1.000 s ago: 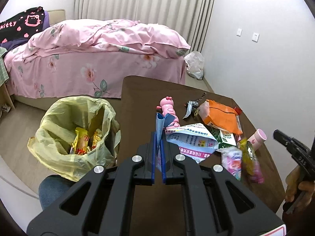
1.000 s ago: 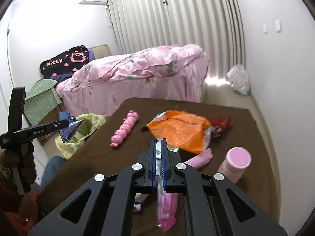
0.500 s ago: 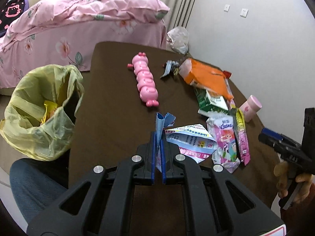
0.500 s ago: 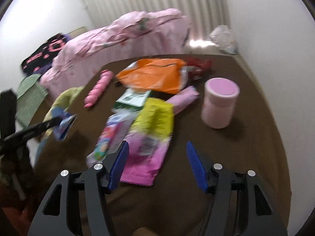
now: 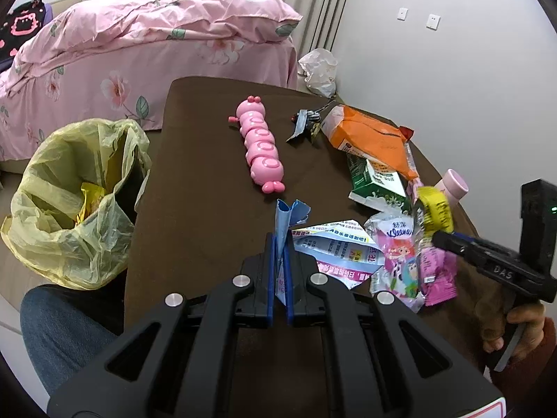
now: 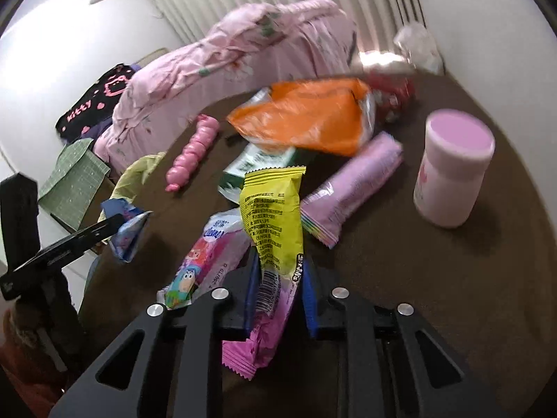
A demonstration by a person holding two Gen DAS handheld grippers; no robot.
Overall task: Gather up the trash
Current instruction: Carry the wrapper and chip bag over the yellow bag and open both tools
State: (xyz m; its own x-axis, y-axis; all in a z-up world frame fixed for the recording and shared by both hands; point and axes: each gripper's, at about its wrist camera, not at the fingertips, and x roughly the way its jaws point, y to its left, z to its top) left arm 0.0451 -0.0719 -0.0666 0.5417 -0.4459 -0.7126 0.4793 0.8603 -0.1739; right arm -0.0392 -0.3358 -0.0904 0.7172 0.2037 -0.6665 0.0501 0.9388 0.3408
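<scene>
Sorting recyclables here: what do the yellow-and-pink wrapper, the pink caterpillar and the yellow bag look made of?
The yellow-and-pink wrapper: probably thin printed plastic film, glossy, with crimped zigzag ends. The pink caterpillar: apparently hard moulded plastic, smooth with shiny highlights. The yellow bag: thin translucent plastic film, crinkled, contents showing through.

The desk (image 5: 209, 160) stands before the bed (image 5: 146, 55), with the lined bin (image 5: 69, 205) off its left edge holding wrappers. The caterpillar toy (image 5: 261, 146) lies lengthwise near the middle of the desk. Toward the far right corner sits a small crumpled wrapper (image 5: 301, 125), and right of it the large snack bag (image 5: 369, 136), which overlaps the carton (image 5: 377, 184) nearer the front. The lidded cup (image 6: 452, 170) stands upright near the right edge, well apart from the toy. A tube-shaped packet (image 6: 351, 184) lies between cup and carton. The tissue pack (image 5: 397, 254) and a flat printed bag (image 5: 334, 254) lie side by side at the front.
</scene>
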